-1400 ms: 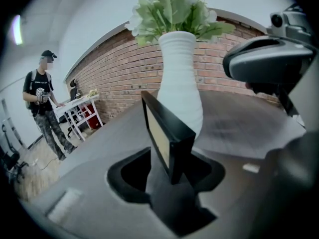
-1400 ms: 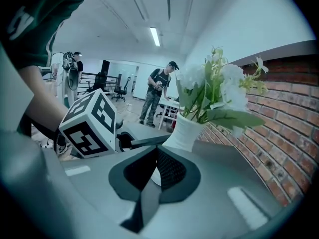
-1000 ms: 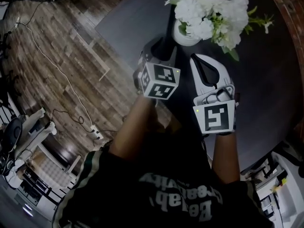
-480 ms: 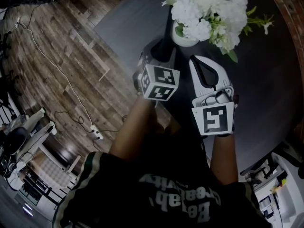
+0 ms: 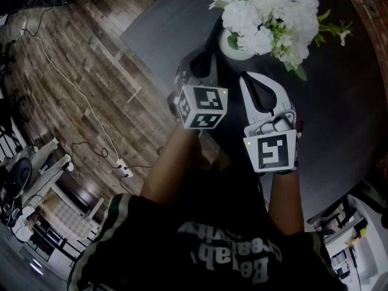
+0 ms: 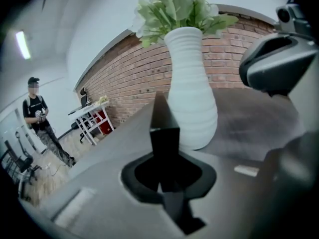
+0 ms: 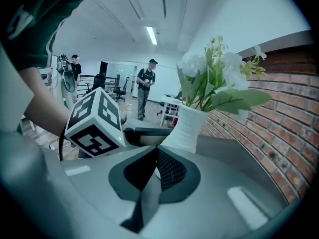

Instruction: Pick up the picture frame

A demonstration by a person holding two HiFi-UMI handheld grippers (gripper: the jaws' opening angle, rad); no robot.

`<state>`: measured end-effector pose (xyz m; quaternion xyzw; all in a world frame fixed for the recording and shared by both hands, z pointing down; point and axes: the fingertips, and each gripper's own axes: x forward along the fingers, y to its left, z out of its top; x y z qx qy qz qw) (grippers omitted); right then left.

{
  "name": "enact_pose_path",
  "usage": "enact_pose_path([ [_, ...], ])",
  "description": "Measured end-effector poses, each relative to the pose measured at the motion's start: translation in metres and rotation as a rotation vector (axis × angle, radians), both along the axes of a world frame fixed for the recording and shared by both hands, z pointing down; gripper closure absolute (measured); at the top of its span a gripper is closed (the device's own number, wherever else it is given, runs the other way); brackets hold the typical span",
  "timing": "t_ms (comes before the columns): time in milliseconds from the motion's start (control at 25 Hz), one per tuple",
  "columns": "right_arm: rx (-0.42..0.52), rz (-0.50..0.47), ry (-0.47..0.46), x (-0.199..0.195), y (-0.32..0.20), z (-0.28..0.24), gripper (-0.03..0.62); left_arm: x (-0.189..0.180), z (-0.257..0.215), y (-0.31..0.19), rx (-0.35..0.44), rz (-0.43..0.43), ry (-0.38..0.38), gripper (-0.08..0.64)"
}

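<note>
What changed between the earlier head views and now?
The jaws of the left gripper have just been closing and now pinch the picture frame, which stands edge-on beside the vase. The right gripper, jaws together and empty, the vase and the frame stayed where they were.

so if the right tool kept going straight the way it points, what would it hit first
Most likely the white ribbed flower vase, which stands just beyond the closed tips of the right tool. The gap is hard to judge.
</note>
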<state>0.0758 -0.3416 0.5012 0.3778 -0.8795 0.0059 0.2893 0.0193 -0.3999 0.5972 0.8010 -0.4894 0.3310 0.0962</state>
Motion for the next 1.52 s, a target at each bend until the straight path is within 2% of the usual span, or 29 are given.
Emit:
enact_pose_path([
  [720,0.006,-0.003,0.014,-0.003,-0.001,-0.006,0.586,-0.007,-0.007,0.000,0.003,-0.010,0.030,0.526],
  [1520,0.048,-0.031,-0.002,-0.023,0.008,-0.036,0.586,-0.031,-0.048,0.010,0.050,-0.014,0.029,0.526],
])
